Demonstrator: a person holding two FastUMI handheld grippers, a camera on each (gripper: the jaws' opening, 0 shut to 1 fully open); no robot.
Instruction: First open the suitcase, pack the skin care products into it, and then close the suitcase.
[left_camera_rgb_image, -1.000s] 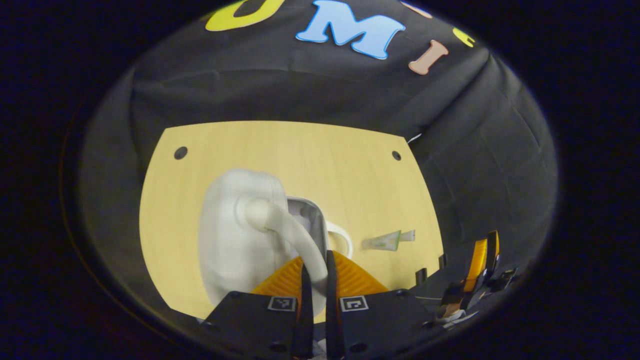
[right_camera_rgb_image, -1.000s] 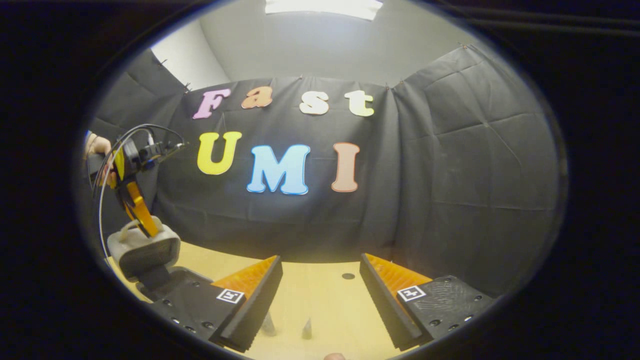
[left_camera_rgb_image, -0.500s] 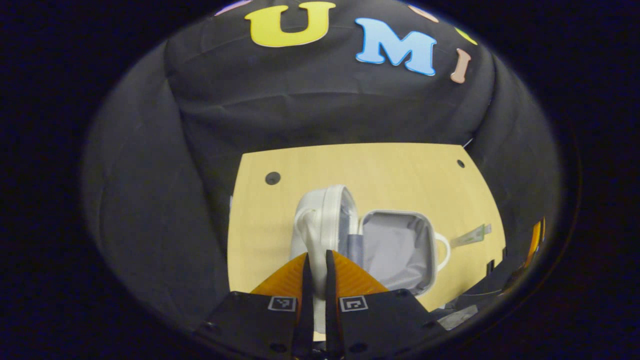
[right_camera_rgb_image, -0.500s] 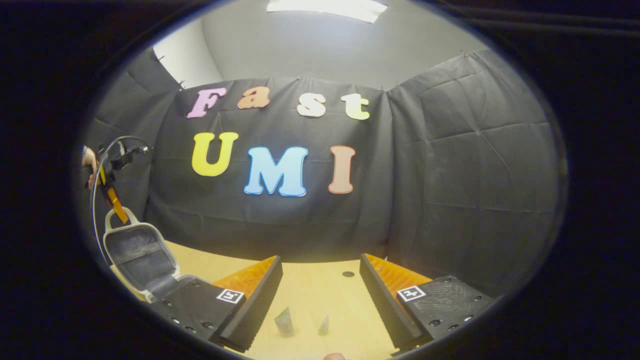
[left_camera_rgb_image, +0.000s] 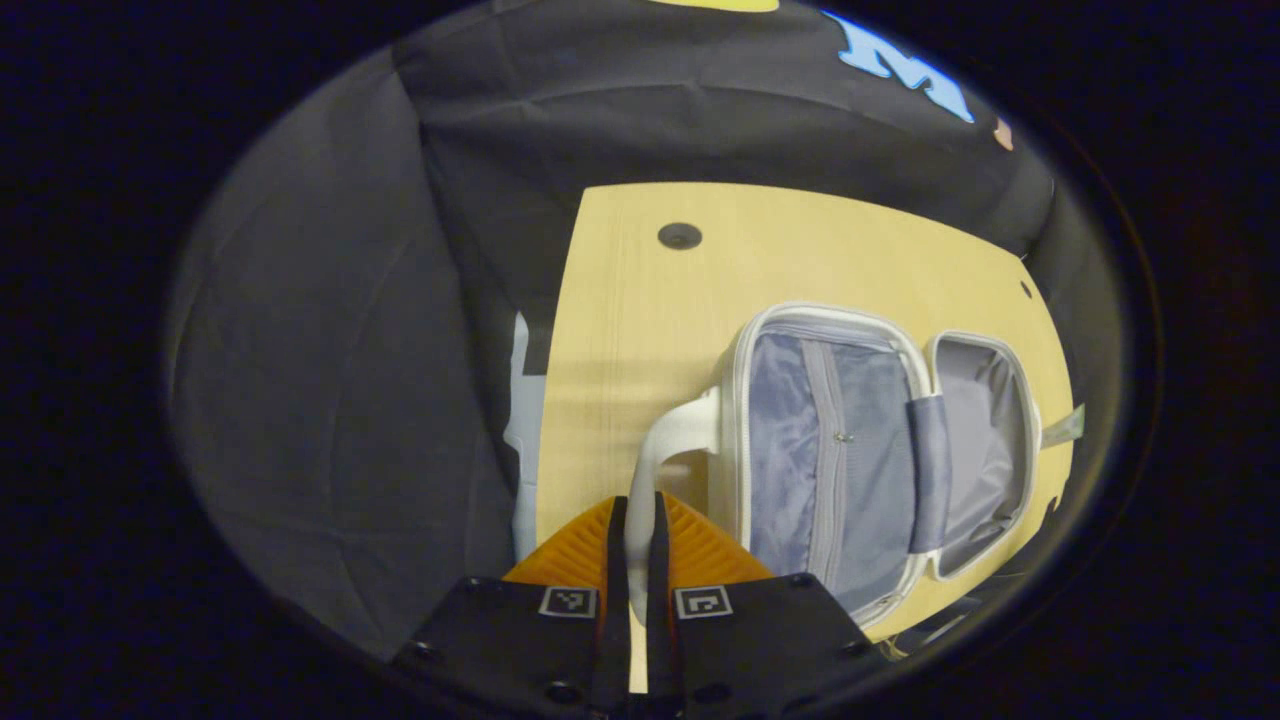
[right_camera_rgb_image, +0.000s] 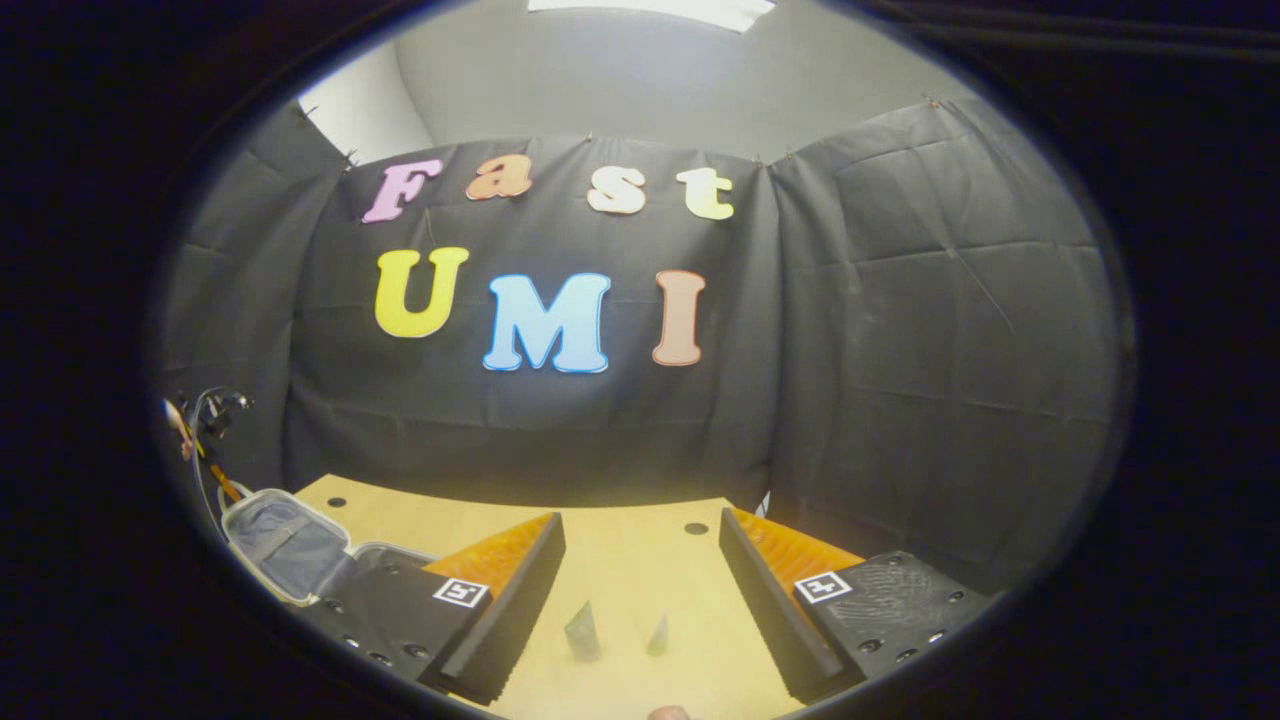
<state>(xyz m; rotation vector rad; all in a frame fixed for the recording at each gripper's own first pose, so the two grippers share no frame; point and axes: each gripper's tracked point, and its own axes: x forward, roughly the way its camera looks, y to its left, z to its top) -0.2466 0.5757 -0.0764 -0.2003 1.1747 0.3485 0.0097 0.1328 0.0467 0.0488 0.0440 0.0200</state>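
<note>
The small white suitcase (left_camera_rgb_image: 735, 400) lies wide open on the wooden table (left_camera_rgb_image: 620, 330), its grey lining showing in both halves. My left gripper (left_camera_rgb_image: 635, 560) is shut on the white handle (left_camera_rgb_image: 672, 445) of the lid half, at the lid's left edge. A pale green skin care tube (left_camera_rgb_image: 1062, 428) peeks out beyond the suitcase's right side. In the right gripper view, my right gripper (right_camera_rgb_image: 640, 610) hangs open above two small tubes (right_camera_rgb_image: 582, 632) (right_camera_rgb_image: 657, 636) lying between its fingers' lines. The open suitcase (right_camera_rgb_image: 285, 545) sits far left there.
Black cloth walls close the booth behind and beside the table (right_camera_rgb_image: 620, 540). Small dark holes (left_camera_rgb_image: 679, 236) mark the tabletop near its far corners. A hand (right_camera_rgb_image: 178, 425) with the left gripper and its cable shows at the far left edge.
The left gripper has swung the lid over by its handle from half raised to wide open. The right gripper has tipped slightly down and stays open.
</note>
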